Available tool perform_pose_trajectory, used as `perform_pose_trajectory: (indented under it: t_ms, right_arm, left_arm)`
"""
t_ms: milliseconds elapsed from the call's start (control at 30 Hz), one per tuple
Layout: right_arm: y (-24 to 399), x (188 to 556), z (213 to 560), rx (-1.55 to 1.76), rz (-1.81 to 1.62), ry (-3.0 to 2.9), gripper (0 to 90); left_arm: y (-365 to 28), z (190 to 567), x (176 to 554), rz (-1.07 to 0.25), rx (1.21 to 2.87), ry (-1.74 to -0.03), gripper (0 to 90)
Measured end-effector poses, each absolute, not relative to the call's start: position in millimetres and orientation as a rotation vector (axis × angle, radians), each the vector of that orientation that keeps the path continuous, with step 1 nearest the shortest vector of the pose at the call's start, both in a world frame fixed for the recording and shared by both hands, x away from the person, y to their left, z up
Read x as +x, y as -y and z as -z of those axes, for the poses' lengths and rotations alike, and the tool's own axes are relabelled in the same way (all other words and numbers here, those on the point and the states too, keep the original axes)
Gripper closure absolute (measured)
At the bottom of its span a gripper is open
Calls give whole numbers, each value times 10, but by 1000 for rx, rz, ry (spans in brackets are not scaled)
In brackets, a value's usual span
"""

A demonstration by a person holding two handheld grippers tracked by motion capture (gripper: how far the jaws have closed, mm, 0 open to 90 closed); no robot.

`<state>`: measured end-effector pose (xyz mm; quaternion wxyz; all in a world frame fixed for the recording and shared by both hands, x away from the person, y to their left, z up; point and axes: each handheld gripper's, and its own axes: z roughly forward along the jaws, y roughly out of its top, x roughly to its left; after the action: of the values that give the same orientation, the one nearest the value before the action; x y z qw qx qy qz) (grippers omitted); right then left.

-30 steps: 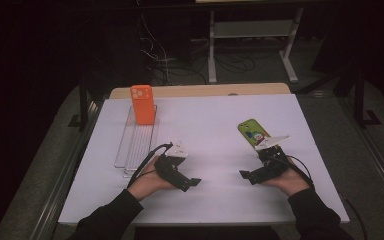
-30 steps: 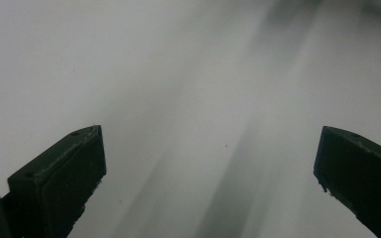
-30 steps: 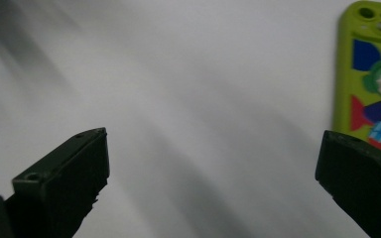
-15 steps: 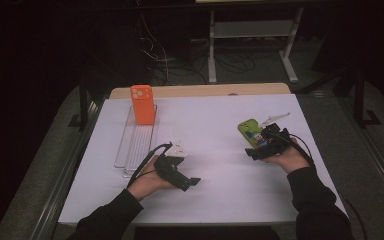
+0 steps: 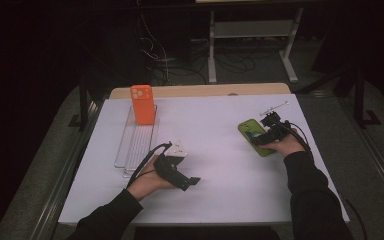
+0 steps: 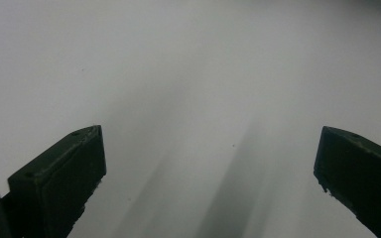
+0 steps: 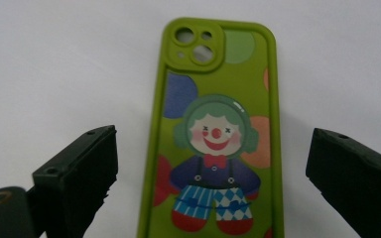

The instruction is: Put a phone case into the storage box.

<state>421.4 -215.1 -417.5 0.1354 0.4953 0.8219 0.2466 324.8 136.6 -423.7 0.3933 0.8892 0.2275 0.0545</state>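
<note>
A green phone case (image 5: 247,129) with a clown picture lies flat on the white table (image 5: 215,120) at the right. My right gripper (image 5: 258,141) lies low over its near end, jaws open. In the right gripper view the case (image 7: 238,89) runs up between the two jaws of that gripper (image 7: 213,136), and neither pad touches it. These jaws have just been closing a little. My left gripper (image 5: 191,182) rests on the table at the front left. Its jaws (image 6: 211,131) stand open over bare white surface.
An orange phone case (image 5: 142,104) stands upright at the far end of a clear slotted rack (image 5: 135,145) on the left. A thin metal tool (image 5: 274,107) lies beyond the green case. A wooden board (image 5: 205,91) edges the table's far side.
My right gripper has moved away from the person and slightly right, up over the near end of the green case. The left hand has stayed where it was.
</note>
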Motion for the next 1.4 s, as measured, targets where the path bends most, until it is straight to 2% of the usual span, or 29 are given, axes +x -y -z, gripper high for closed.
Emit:
perform_pose_trajectory:
  t_ms: [333,900,1167,1400]
  right_arm:
    - [2135,4287,4364,1454,-619,-2449,131]
    - [2135,4296,4382,1484,-601,-2462,153]
    - [2106,4268,4204,1347,-685,-2541,153]
    - [1918,4145,3995,1100,-754,-2662,153]
  left_arm:
    - [-1365,4242,3248,-142,2254,-583,0]
    - [-1333,4238,3275,-121,2272,-583,0]
    - [-1308,4022,3382,-143,2236,-545,0]
    - [-1337,3840,3501,-156,2250,-480,0]
